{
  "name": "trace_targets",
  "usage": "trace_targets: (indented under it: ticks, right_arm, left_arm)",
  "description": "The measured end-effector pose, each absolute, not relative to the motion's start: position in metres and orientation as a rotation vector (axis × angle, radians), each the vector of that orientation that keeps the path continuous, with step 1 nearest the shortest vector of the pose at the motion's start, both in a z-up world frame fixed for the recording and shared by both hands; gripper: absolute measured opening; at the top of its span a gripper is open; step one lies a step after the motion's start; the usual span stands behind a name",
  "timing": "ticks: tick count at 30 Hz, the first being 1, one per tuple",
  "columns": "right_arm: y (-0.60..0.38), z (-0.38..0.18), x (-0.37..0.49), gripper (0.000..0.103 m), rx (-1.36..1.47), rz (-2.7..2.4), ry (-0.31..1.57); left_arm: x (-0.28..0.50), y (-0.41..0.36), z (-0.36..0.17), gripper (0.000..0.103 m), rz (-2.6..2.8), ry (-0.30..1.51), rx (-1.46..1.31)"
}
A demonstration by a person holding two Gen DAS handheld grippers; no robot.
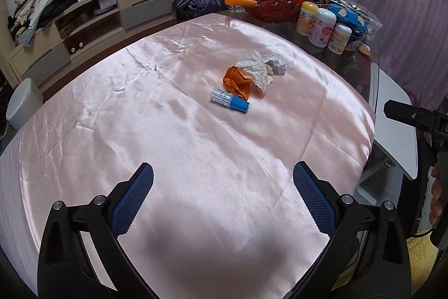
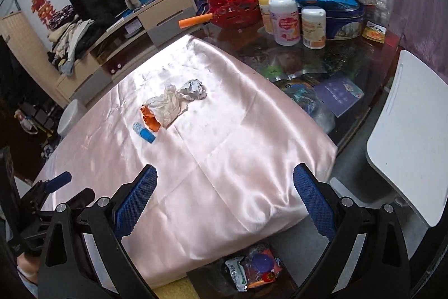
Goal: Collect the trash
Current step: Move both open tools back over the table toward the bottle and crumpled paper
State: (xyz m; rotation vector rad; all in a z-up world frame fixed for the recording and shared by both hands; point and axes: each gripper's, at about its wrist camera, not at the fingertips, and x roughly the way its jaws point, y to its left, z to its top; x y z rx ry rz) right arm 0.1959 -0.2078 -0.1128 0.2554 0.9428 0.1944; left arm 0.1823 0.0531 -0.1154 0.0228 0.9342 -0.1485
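A small heap of trash lies on the pink satin cloth (image 1: 196,147): a crumpled white tissue (image 1: 259,70), an orange wrapper (image 1: 236,81), a crumpled silver-white paper ball (image 1: 277,63) and a blue-capped tube (image 1: 229,100). The right wrist view shows the same tissue (image 2: 166,105), orange wrapper (image 2: 151,119), foil ball (image 2: 194,90) and tube (image 2: 144,132). My left gripper (image 1: 222,181) hangs open over the near cloth, well short of the heap, nothing between its fingers. My right gripper (image 2: 225,181) is open too, above the cloth's near right corner. A bin with wrappers (image 2: 252,268) sits below the table edge.
Bottles (image 1: 322,27), a red basket (image 1: 273,0), snack bags and a blue tin (image 2: 344,16) crowd the far right of the glass table (image 2: 294,58). A white chair (image 2: 406,136) stands at the right. A TV cabinet (image 1: 92,21) and a white stool (image 1: 23,102) lie beyond the left edge.
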Motion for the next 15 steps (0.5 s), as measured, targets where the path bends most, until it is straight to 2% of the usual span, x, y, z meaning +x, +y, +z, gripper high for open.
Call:
trace_targets:
  ticks: [6, 15]
  right_arm:
    - [-0.189, -0.126, 0.245, 0.097, 0.253, 0.223, 0.960]
    - [-0.170, -0.143, 0.301, 0.070, 0.283, 0.278, 0.984]
  left_arm:
    - [0.225, 0.049, -0.137, 0.095, -0.137, 0.973, 0.014]
    - [0.277, 0.041, -0.164, 0.088, -0.136, 1.001, 0.067]
